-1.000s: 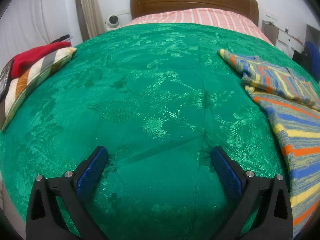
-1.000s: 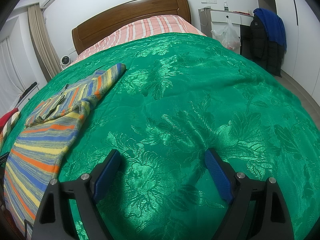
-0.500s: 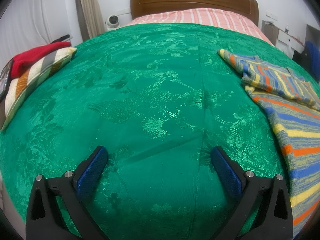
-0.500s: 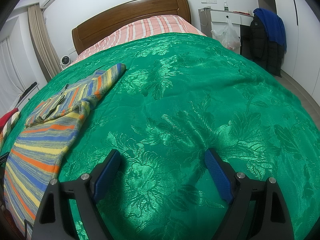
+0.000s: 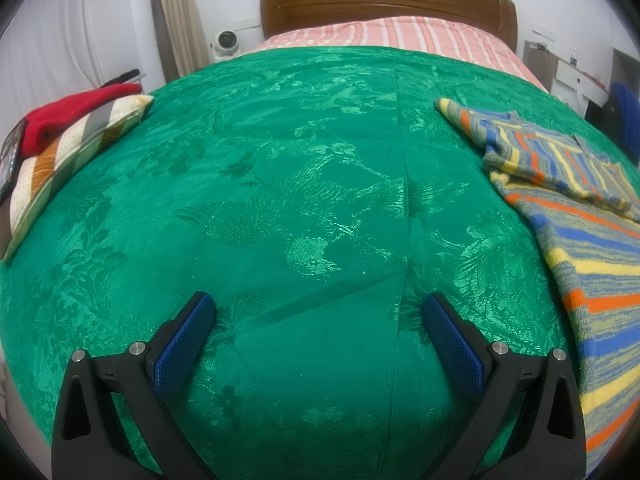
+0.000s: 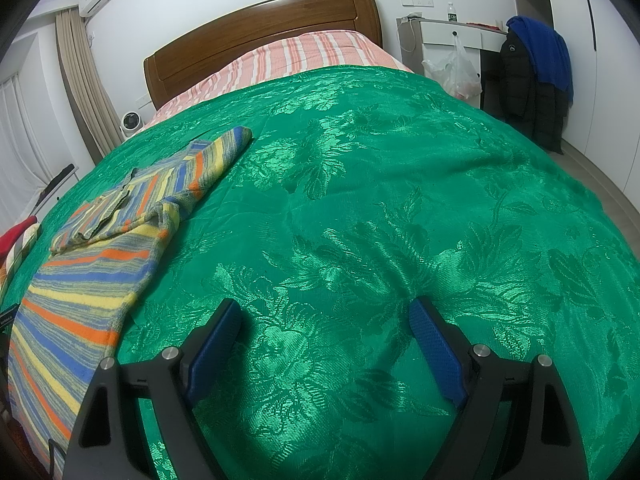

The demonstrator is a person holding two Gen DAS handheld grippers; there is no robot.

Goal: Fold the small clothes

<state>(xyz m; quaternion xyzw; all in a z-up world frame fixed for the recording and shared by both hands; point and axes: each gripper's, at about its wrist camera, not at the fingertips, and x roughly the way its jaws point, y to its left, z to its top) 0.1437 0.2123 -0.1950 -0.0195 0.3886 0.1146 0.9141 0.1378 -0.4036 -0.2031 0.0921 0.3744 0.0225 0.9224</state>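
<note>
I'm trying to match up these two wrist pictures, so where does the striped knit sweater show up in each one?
Left wrist view: the multicoloured striped knit sweater lies along the right edge, on the green brocade bedspread.
Right wrist view: the sweater lies along the left edge, one sleeve reaching toward the middle.
Shared landmark: the brown wooden headboard at the top of both.

Striped sweater (image 5: 588, 240) cut off by frame edge right of green bedspread (image 5: 304, 184); phone (image 5: 8, 160) left of bedspread half out of frame.
</note>
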